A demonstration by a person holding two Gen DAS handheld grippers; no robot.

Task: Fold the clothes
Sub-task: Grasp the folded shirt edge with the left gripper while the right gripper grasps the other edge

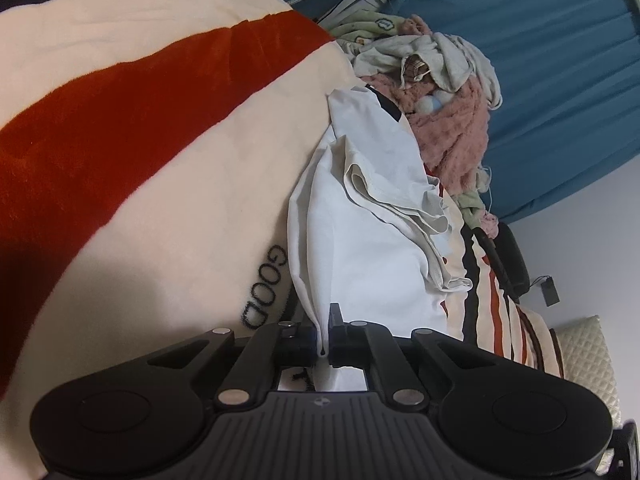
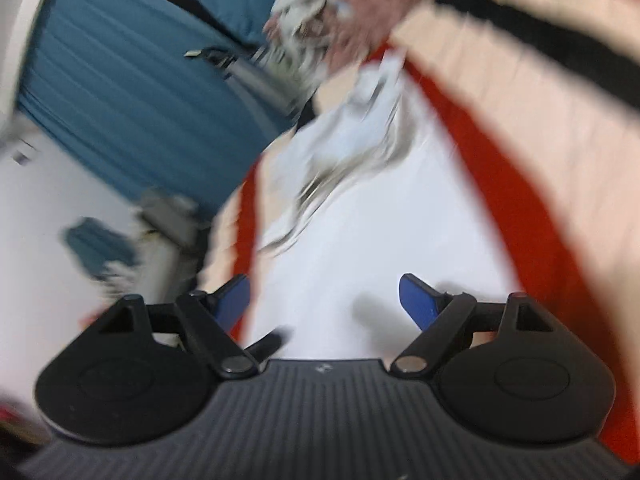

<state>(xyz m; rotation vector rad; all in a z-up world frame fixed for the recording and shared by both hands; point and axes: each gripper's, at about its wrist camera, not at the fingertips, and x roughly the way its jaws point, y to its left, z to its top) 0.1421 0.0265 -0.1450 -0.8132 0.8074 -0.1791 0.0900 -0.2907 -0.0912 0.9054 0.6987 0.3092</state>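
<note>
On blanket (image 1: 168, 168), white shirt (image 1: 360, 240).

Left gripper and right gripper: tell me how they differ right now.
The left gripper is shut on an edge of the white garment; the right gripper is open and holds nothing. The left gripper's fingers meet with cloth pinched between them; the right gripper's blue fingers stand wide apart above the white garment. The left view is sharp, the right view blurred. Both are over the same striped blanket.
</note>
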